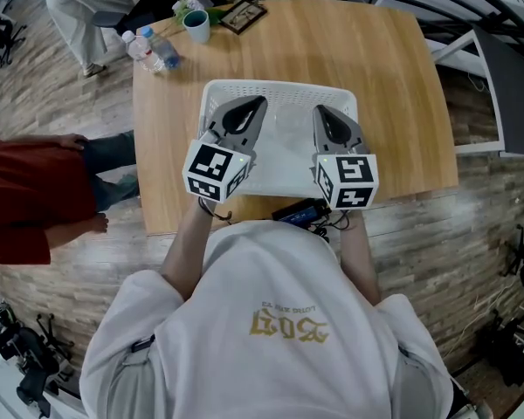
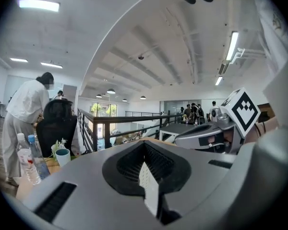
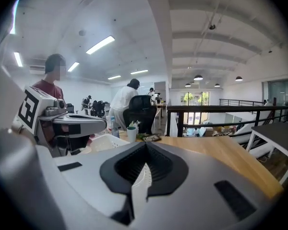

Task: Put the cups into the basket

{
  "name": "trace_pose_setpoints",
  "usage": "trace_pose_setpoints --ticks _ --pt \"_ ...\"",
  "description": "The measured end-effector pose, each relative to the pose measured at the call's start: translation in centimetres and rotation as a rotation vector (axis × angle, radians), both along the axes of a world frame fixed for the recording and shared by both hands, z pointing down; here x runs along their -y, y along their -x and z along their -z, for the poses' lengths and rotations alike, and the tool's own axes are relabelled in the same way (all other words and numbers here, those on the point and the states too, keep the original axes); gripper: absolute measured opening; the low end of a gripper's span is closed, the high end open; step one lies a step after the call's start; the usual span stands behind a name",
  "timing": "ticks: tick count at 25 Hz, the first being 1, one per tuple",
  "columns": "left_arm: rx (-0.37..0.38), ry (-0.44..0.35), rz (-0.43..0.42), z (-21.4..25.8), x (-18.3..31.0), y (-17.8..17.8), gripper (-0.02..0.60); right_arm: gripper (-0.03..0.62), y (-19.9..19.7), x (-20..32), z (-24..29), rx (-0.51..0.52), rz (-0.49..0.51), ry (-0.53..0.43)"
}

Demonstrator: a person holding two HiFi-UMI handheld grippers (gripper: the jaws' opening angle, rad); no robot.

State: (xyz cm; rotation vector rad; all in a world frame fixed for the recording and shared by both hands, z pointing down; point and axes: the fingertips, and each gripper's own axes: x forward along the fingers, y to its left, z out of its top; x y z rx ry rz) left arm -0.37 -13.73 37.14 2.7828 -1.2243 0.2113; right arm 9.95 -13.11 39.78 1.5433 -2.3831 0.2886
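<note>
Plainly, the left gripper (image 2: 145,157) is pressed together. Its smooth grey shells meet around a black ribbed hollow, and a pale dotted strip runs down the seam; I cannot tell whether that strip is its own pad. The right gripper (image 3: 143,163) is closed the same way, with the same grey shell, black ribbing and pale strip. Neither pinches a cup. Each carries a cube faced with black and white square markers, the left cube (image 1: 217,171) and the right cube (image 1: 348,180), which sit close to the person's chest.

In the head view both grippers point away from the person over the basket (image 1: 279,90), a white plastic rectangle with rounded corners and slotted walls. It sits on the desk (image 1: 375,77), a pale slab with wood grain and rounded corners. At the desk's near edge, between the person's wrists, lies a small black device (image 1: 301,209) with a cable.

The cup (image 1: 196,26) stands well apart from the basket, at the desk's far left corner. It is round, teal outside and pale inside. Just beside it are two clear plastic bottles (image 1: 153,49), one with a red and white label and one with a blue cap, and a dark framed rectangle (image 1: 244,16). The label print is too small to read.

The person's white shirt (image 1: 271,339) bears gold lettering that appears upside down, and I cannot read it with certainty
</note>
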Motion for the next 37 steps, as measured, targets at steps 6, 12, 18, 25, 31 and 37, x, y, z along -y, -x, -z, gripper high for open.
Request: trace_pose_setpoints --ticks 6,12,18,25,31,37 --pt "-0.021 -0.161 0.112 4.4 -0.4 1.2 0.008 0.011 -0.7 -0.9 4.7 0.047 -0.056 -0.16" --pt "-0.037 -0.185 0.138 5.2 -0.4 1.8 0.008 0.01 -0.7 -0.9 6.4 0.045 -0.087 -0.239" --pt "-0.04 -0.17 0.168 4.7 -0.3 2.3 0.008 0.009 -0.9 -1.2 6.1 0.04 -0.09 -0.232" --pt "-0.059 -0.157 0.164 4.5 -0.3 2.1 0.008 0.009 -1.3 -1.2 6.1 0.044 -0.093 -0.231" --pt "-0.05 -0.153 0.163 4.3 -0.2 2.1 0.008 0.009 -1.3 -1.1 5.9 0.042 -0.089 -0.224" --pt "-0.051 -0.151 0.159 4.0 -0.2 2.1 0.008 0.009 -1.4 -1.1 5.5 0.047 -0.092 -0.218"
